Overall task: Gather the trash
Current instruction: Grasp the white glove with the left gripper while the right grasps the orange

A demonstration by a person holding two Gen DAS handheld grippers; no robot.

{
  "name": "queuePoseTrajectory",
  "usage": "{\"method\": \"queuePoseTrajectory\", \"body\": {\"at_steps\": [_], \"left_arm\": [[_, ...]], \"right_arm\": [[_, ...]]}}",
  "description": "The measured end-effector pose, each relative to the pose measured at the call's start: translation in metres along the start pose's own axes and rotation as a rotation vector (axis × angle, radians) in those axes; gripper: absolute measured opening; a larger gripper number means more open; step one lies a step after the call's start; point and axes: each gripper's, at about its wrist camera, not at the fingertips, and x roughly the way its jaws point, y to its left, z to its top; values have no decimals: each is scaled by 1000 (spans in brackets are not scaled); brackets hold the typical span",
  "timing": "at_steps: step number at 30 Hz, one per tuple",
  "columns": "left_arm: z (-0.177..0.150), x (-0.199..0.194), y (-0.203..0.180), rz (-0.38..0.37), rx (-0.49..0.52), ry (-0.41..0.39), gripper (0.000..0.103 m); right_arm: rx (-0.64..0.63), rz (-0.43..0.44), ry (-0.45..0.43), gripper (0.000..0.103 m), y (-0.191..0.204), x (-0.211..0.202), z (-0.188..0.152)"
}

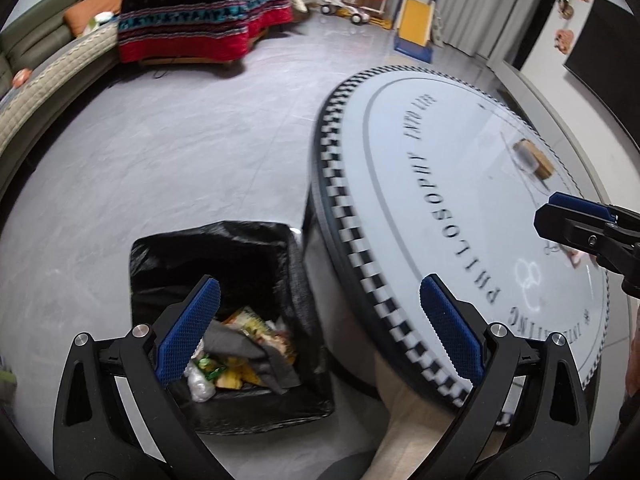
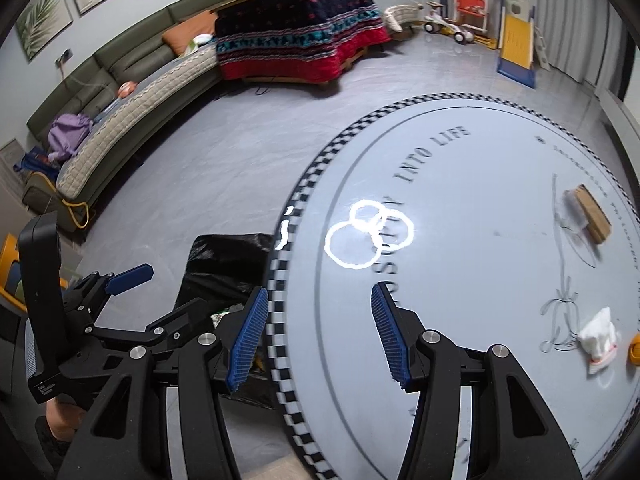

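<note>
Two grippers in play here, both with jaws spread and nothing between them. The left gripper [image 1: 320,328] hangs over the gap between the bin and the round counter [image 1: 480,168], one blue pad above the bin's mouth, the other over the checkered rim. The trash bin [image 1: 224,272], lined with a black bag, sits on the floor at the lower left of the left wrist view, right up against the counter's side. It's already got stuff in it: a grey rag [image 1: 248,352], some yellow wrappers [image 1: 250,320] and a clear crumpled bag [image 1: 200,384].

The right gripper [image 2: 320,332] is held above the counter edge, near the middle-bottom of its own view. Still lying on the counter: a crumpled white tissue [image 2: 600,330] at the right edge, something orange [image 2: 634,350] just beside it and cut off by the frame, and a brown cardboard piece [image 2: 592,216] further up, well apart from the tissue. Sofa [image 2: 120,120] and a blanket-covered table [image 2: 300,44] sit along the back.
</note>
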Motion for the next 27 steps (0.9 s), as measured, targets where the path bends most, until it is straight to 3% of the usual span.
{"method": "queuePoseTrajectory", "body": {"at_steps": [9,27], "left_arm": [[27,13,-87,-72,139,8,97],[37,54,-262,-225,403,87,97]], "right_arm": [[105,-84,-34,56,-84,-31,-4],[385,-248,-80,58,-270,-90,-53]]}}
